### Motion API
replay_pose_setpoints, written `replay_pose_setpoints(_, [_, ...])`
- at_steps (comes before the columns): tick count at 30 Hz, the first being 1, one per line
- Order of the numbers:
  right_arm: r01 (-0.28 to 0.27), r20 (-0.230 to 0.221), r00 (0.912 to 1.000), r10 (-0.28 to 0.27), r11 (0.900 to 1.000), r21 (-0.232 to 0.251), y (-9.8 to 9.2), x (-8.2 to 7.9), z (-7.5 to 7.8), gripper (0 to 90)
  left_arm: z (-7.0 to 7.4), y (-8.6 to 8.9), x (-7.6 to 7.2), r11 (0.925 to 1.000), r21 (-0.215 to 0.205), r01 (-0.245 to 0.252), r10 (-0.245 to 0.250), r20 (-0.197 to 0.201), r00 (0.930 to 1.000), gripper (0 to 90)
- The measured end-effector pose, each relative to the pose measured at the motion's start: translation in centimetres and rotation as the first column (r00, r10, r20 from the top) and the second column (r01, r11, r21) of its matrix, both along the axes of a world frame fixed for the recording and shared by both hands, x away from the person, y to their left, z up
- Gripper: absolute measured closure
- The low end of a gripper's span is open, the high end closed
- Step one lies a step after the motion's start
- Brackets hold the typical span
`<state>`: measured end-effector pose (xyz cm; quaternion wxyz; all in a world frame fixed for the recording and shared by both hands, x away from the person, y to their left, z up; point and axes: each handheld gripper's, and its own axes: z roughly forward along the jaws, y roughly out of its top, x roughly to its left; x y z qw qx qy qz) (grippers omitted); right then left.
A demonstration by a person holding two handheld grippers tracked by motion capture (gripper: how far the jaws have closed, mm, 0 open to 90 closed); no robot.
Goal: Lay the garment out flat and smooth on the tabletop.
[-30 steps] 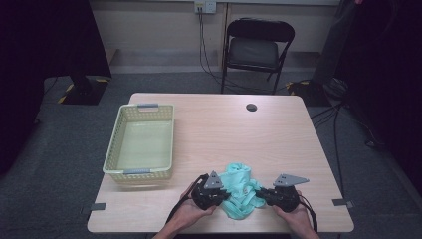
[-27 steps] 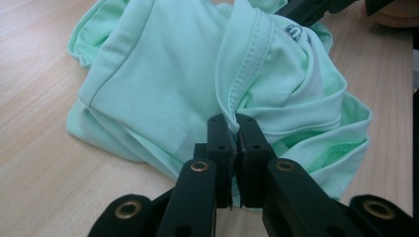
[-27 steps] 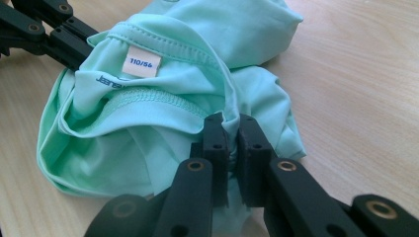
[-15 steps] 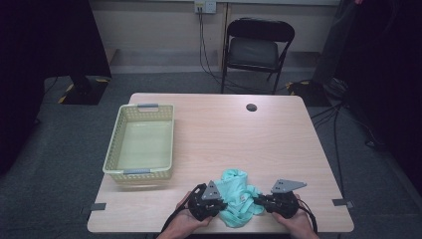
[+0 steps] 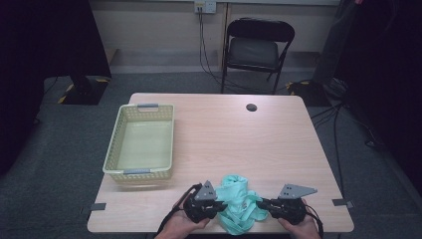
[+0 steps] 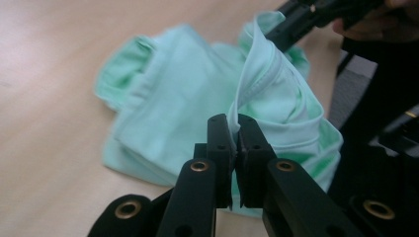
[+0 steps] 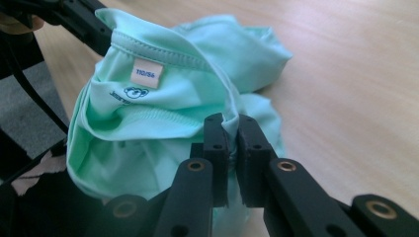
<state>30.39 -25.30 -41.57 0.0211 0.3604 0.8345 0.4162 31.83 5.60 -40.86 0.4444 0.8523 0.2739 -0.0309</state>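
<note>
**Spotter:** Both your hands have come back toward the near edge of the counter [image 5: 298,149] since a second ago, and they've spread apart, so the mint-green garment [image 5: 240,201] is drawn out between them instead of sitting bunched in a heap.

**Operator:** What have I actually got hold of?

**Spotter:** Your left claw [image 6: 234,129] is pinched tight on a fold of the stitched hem, jaws all but closed with only thin cloth between them. Your right claw [image 7: 230,132] is clamped the same way on the hem at the other side, close to the white size label [image 7: 146,74]. In the high view the left claw [image 5: 219,205] and the right claw [image 5: 263,203] sit either side of the garment, which is at the front of the counter, partly lifted and partly trailing on the wood.

**Operator:** So where's the risk?

**Spotter:** Mostly those bites. Each looks like a thin pinch near the edge, and the fabric looks slippery and stretchy, so if you pull the hands further apart, I'd expect one side to slide free and the whole thing to swing off the other claw.

**Operator:** Anything else?

**Spotter:** You're very close to the near edge. If a corner lets go, the loose end could drop over the front and drag the rest down. The basket [image 5: 142,144] is well off to your left, so a carry there could snag the trailing part on its rim unless you lift it clear.
</note>
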Motion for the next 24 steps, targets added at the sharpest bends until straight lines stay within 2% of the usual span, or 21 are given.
replay_pose_setpoints(3, [0.024, 0.023, 0.9994, -0.025, 0.999, 0.027, -0.3, 0.6, 0.7, 85.0, 0.5, 0.0, 0.6, 0.9998, -0.016, -0.01, 0.011, 0.011, 0.9999, 86.6])
replay_pose_setpoints(6, [0.038, 0.047, 0.9981, -0.04, 0.998, 0.052, -0.5, 1.0, 1.6, 85.0, 1.1, 0.0, 0.9, 0.9985, -0.05, -0.024, 0.026, 0.024, 0.9994, 86.6])
replay_pose_setpoints(12, [0.06, 0.085, 0.9941, -0.067, 0.995, 0.085, -1.0, 1.8, 2.8, 85.0, 1.5, 0.1, 1.7, 0.9955, -0.072, -0.061, 0.065, 0.051, 0.9966, 86.7])
replay_pose_setpoints(16, [0.075, 0.101, 0.9912, -0.085, 0.992, 0.1, -1.3, 2.3, 3.4, 85.0, 1.8, 0.3, 2.3, 0.9894, -0.097, -0.108, 0.116, 0.07, 0.9908, 86.8])
replay_pose_setpoints(24, [0.073, 0.134, 0.9868, -0.091, 0.989, 0.13, -1.4, 3.0, 4.8, 85.1, 3.1, 1.3, 2.9, 0.9791, -0.138, -0.149, 0.164, 0.1, 0.9814, 86.8])
